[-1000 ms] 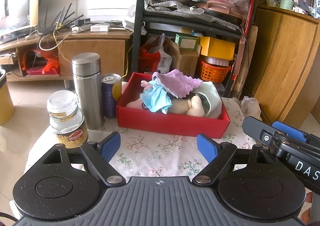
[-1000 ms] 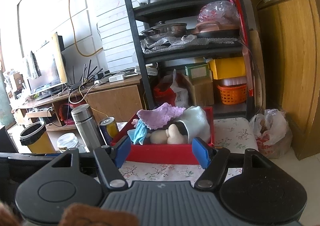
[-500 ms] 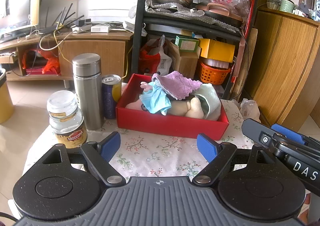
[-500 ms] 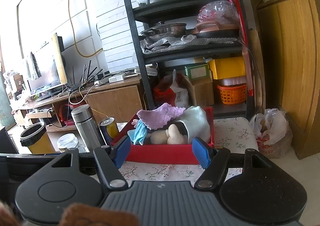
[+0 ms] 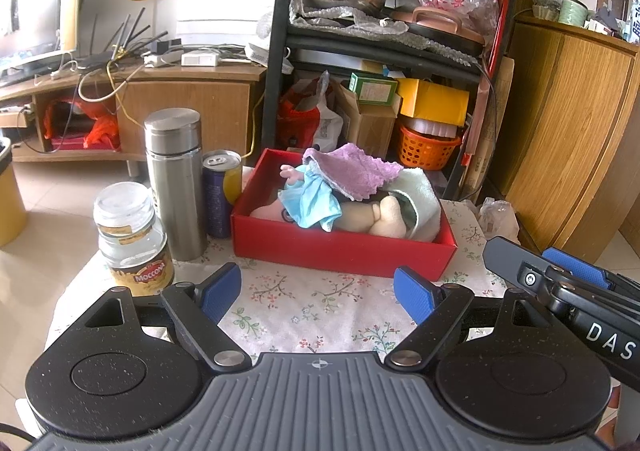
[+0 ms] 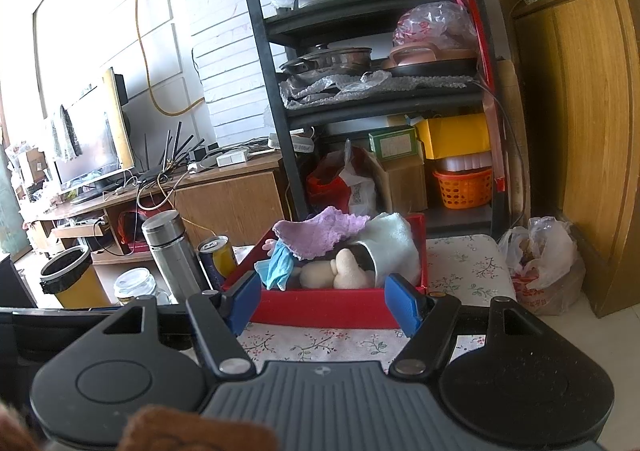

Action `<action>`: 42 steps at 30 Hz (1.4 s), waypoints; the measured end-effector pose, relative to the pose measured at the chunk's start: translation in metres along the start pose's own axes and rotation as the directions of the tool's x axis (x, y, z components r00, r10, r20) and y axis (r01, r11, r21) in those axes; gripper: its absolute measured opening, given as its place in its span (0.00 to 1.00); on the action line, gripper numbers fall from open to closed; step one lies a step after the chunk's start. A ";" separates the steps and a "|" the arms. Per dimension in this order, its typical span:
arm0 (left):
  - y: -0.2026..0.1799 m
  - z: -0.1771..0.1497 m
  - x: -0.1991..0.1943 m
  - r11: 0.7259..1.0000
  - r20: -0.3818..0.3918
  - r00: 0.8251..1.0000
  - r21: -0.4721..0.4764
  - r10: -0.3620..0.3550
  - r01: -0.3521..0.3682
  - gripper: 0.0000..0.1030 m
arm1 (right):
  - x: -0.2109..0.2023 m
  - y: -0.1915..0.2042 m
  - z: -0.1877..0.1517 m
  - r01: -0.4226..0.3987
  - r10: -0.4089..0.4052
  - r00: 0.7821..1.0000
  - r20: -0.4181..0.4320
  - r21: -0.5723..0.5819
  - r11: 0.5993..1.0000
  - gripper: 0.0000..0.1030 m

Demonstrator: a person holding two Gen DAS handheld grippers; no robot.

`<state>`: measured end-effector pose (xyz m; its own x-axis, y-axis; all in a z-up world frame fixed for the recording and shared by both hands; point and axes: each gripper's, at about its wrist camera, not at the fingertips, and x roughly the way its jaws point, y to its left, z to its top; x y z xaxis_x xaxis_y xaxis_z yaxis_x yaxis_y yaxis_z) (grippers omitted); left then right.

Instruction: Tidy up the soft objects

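Note:
A red box stands on the floral tablecloth and holds a doll in a blue dress, a purple cloth and a pale green towel. The box with the purple cloth and towel also shows in the right wrist view. My left gripper is open and empty, short of the box's front wall. My right gripper is open and empty, also in front of the box; it shows at the right of the left wrist view.
A steel flask, a drink can and a Moccona jar stand left of the box. A black shelf rack and a wooden cabinet stand behind the table. A plastic bag lies on the floor at right.
Both grippers stay open. The left wrist view has drawn back slightly from the box; the right gripper has barely moved.

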<state>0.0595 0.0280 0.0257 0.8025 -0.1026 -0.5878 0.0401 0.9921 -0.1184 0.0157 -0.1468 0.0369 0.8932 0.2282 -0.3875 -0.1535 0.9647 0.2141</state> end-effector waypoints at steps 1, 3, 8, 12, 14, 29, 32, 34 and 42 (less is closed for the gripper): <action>-0.001 0.000 0.000 1.000 0.001 1.000 0.003 0.002 -0.002 0.79 | 0.000 0.000 0.000 0.001 -0.001 1.000 0.000 -0.001 1.000 0.39; -0.002 0.001 -0.001 1.000 0.002 1.000 0.008 0.004 -0.004 0.79 | 0.000 0.000 0.000 0.002 -0.002 1.000 0.000 -0.003 1.000 0.39; -0.003 0.001 -0.001 1.000 0.002 1.000 0.010 0.006 -0.006 0.79 | -0.001 0.000 0.000 0.002 -0.002 1.000 0.001 -0.001 1.000 0.39; -0.003 0.001 -0.001 1.000 0.003 1.000 0.015 0.008 -0.008 0.79 | 0.000 0.000 0.000 0.002 -0.002 1.000 0.000 -0.002 1.000 0.39; -0.003 0.001 -0.001 1.000 0.004 1.000 0.017 0.010 -0.010 0.79 | -0.001 0.000 0.000 0.002 -0.002 1.000 0.000 -0.002 1.000 0.39; -0.002 0.002 -0.004 1.000 0.027 0.999 0.020 0.021 -0.022 0.84 | -0.003 0.001 0.002 0.002 -0.002 1.000 0.013 0.005 1.000 0.39; 0.000 0.003 -0.006 0.998 0.048 0.997 0.007 0.058 -0.059 0.94 | -0.005 0.001 0.003 -0.002 0.001 1.000 0.025 0.017 1.000 0.39; 0.003 0.005 -0.009 0.999 0.060 0.997 -0.018 0.038 -0.037 0.94 | -0.007 0.001 0.003 -0.005 0.004 0.999 0.033 0.025 1.000 0.43; -0.003 0.003 -0.010 0.998 0.094 0.994 0.034 0.050 -0.053 0.95 | -0.014 0.001 0.008 0.009 -0.012 0.994 0.106 0.025 1.000 0.53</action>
